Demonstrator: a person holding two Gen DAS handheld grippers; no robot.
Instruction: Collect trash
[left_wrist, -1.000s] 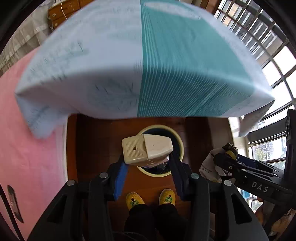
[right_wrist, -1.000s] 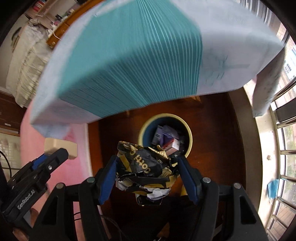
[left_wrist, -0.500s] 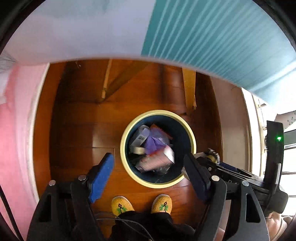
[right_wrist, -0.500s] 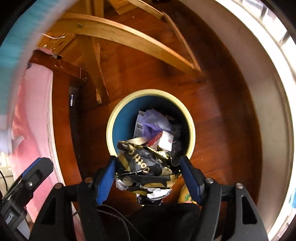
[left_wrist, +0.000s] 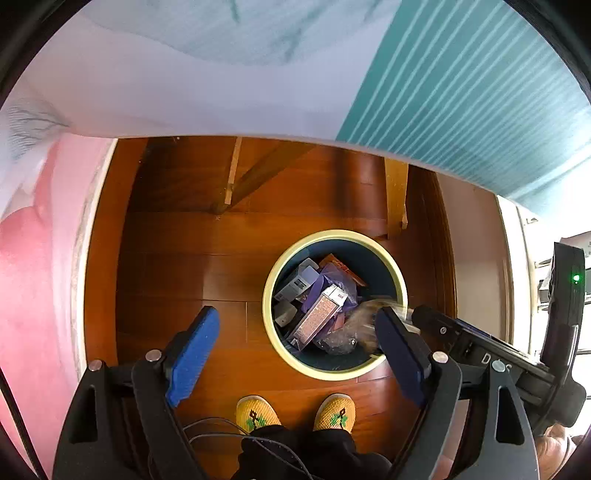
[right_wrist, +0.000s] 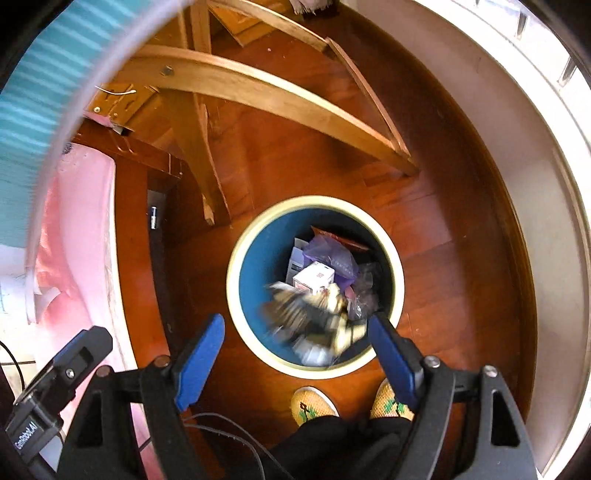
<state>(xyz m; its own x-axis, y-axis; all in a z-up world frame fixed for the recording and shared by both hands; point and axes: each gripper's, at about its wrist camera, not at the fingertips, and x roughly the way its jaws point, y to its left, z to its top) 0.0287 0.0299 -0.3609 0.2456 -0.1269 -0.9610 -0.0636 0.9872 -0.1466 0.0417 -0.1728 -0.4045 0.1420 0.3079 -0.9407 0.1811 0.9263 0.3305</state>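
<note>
A round bin with a cream rim (left_wrist: 334, 233) and blue inside stands on the wood floor and holds several pieces of trash, among them a pink-and-white carton (left_wrist: 320, 314) and a purple bag (right_wrist: 328, 254). My left gripper (left_wrist: 295, 320) hangs above the bin's near-left edge, its jaws opening with nothing between them. My right gripper (right_wrist: 296, 320) is over the bin (right_wrist: 314, 201), its jaws opening too. A crumpled black-and-gold wrapper (right_wrist: 310, 314) is a blur below them, falling free into the bin. It also shows as a brown smear, wrapper (left_wrist: 364, 321).
A tablecloth (left_wrist: 461, 85) in teal and white overhangs the far side, with wooden table legs (right_wrist: 258, 88) under it. A pink rug (left_wrist: 33, 277) lies to the left. A person's yellow slippers (left_wrist: 295, 411) stand just before the bin. A pale wall base (right_wrist: 524, 147) curves on the right.
Both grippers dropped from above the table to over the bin. The left let go of a beige box, which is gone from its jaws. The right has just released the wrapper.
</note>
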